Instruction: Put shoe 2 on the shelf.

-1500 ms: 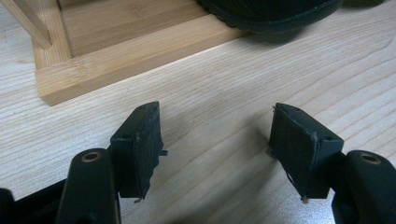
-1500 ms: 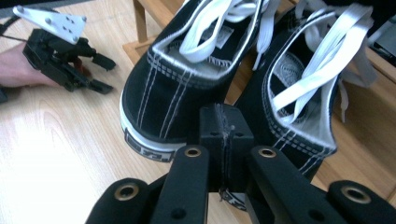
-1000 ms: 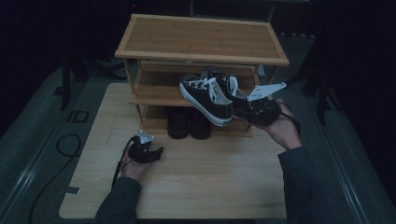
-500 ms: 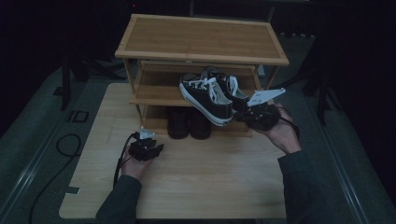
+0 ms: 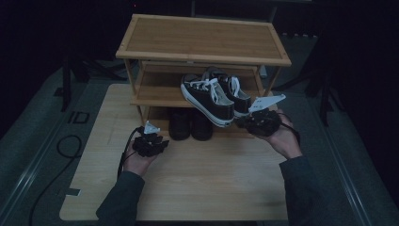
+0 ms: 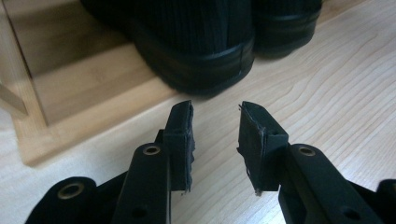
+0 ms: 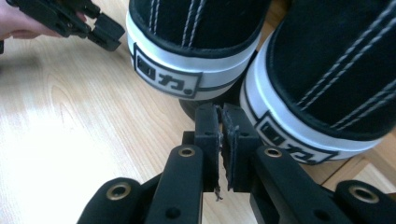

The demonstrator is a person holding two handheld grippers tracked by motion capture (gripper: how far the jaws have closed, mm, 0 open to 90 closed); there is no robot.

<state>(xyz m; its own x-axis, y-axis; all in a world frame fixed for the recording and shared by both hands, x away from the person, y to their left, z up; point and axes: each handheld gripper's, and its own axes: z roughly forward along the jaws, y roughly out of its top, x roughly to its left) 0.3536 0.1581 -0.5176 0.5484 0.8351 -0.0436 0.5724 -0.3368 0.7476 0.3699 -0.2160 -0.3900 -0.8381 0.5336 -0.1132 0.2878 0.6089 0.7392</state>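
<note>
Heel labels on the 2 sneakers (image 7: 196, 56) show unreadable characters; left gripper (image 6: 215, 135), fingers apart and just narrowed around nothing, has risen, while right gripper (image 7: 220, 140) fingers sit together.

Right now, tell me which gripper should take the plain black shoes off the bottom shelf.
Left. The left gripper sits directly before the plain black shoes, its jaws parted and empty. The right gripper is shut beside the black-and-white canvas sneakers.

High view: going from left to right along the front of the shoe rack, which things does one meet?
left gripper → pair of black shoes on the bottom shelf → black-and-white sneakers on the middle shelf → right gripper
</note>
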